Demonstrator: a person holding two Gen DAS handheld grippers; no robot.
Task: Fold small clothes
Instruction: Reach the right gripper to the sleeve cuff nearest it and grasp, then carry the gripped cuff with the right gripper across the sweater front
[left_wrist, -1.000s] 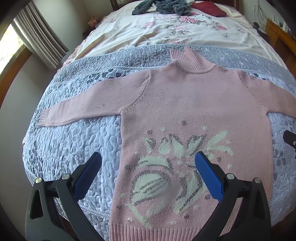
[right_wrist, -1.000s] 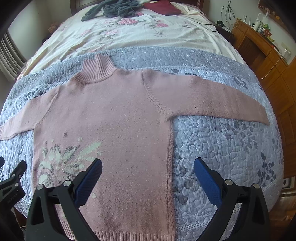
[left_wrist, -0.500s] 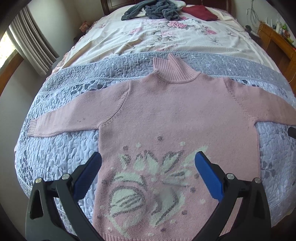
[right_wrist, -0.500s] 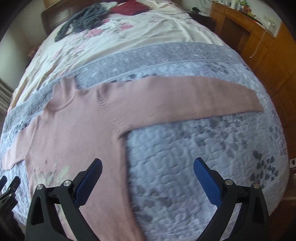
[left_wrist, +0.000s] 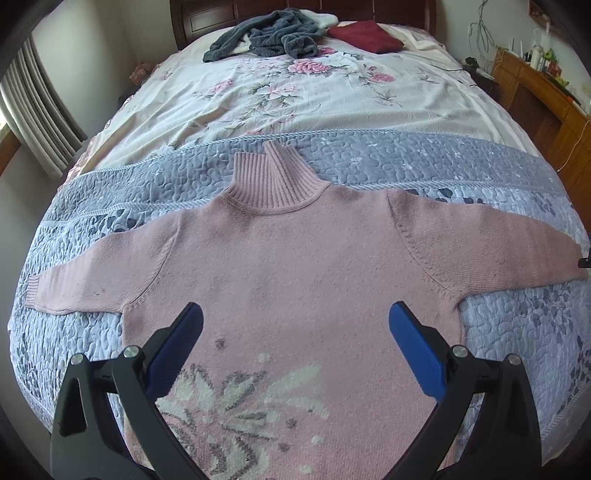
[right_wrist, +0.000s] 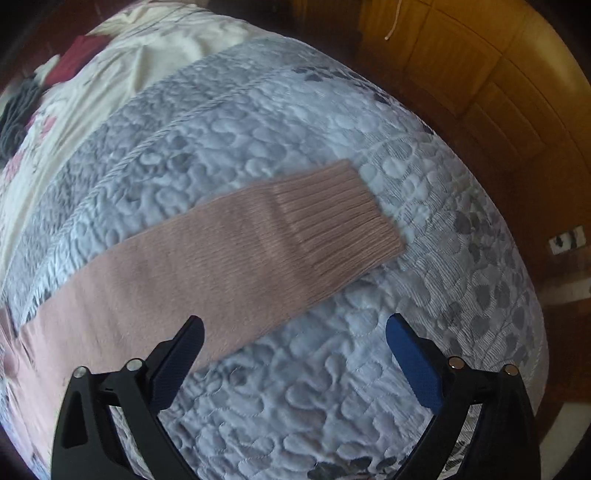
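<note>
Pink turtleneck sweater (left_wrist: 295, 266) flat, sleeves spread, on grey quilted bedspread (left_wrist: 406, 162). Left gripper (left_wrist: 295, 325) spread wide, empty, above chest. Right gripper (right_wrist: 294, 332) likewise, near ribbed cuff (right_wrist: 332, 225).

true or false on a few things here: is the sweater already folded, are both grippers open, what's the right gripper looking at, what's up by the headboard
1. The pink sweater is already folded in half. False: it lies flat on the grey quilt with both sleeves spread out.
2. The left gripper is open and holds nothing. True.
3. The right gripper is shut on the sleeve cuff. False: it is open, and the cuff lies flat on the quilt beyond its tips.
4. A dark grey garment and a dark red cloth lie near the headboard. True.
5. The sweater's collar points toward the headboard. True.
</note>
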